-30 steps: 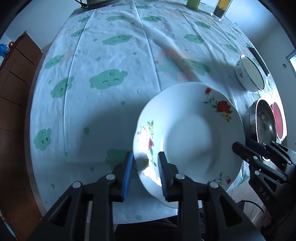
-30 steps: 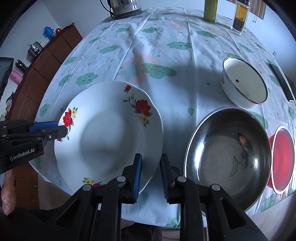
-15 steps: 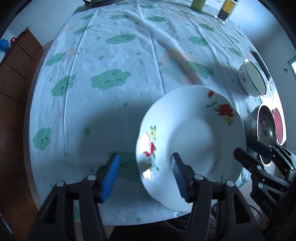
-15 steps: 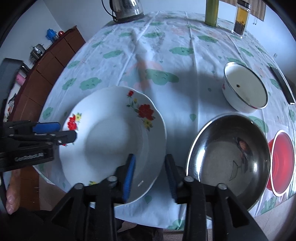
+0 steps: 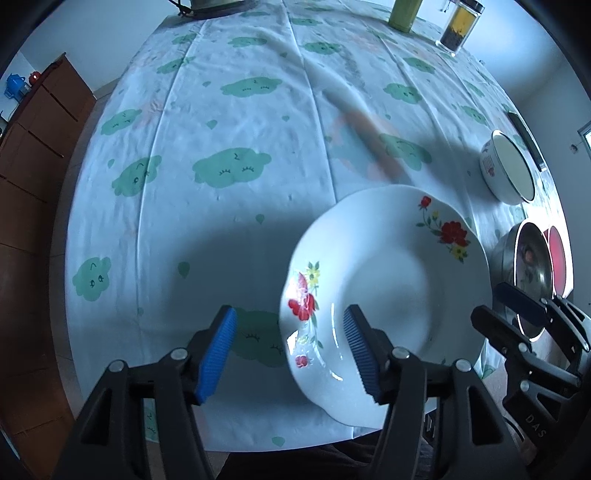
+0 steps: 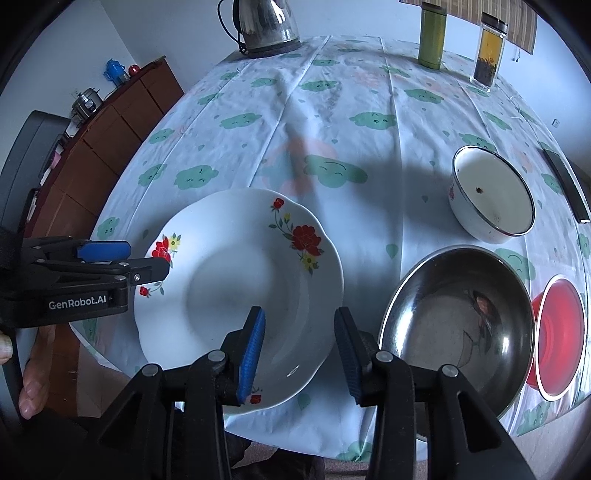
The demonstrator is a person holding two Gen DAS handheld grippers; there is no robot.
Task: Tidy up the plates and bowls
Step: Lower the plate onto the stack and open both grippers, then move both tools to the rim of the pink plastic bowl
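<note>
A white plate with red flowers [image 5: 391, 280] [image 6: 229, 284] lies on the tablecloth at the table's front edge. My left gripper [image 5: 290, 345] is open, its jaws straddling the plate's left rim without gripping; it shows in the right wrist view [image 6: 144, 260]. My right gripper [image 6: 299, 345] is open, its jaws either side of the plate's right rim; it shows in the left wrist view [image 5: 513, 310]. A steel bowl [image 6: 458, 321] [image 5: 528, 266], a red bowl [image 6: 557, 332] [image 5: 559, 251] and a white enamel bowl [image 6: 491, 195] [image 5: 509, 173] stand to the right.
A kettle [image 6: 266, 26], a green canister [image 6: 432, 35] and a glass jar [image 6: 489, 51] stand at the table's far edge. A dark phone [image 6: 565, 190] lies at the right edge. A brown cabinet [image 6: 103, 133] stands left of the table.
Both grippers have opened and let go of the plate's rim, then drawn back slightly. The plate rests on the table.
</note>
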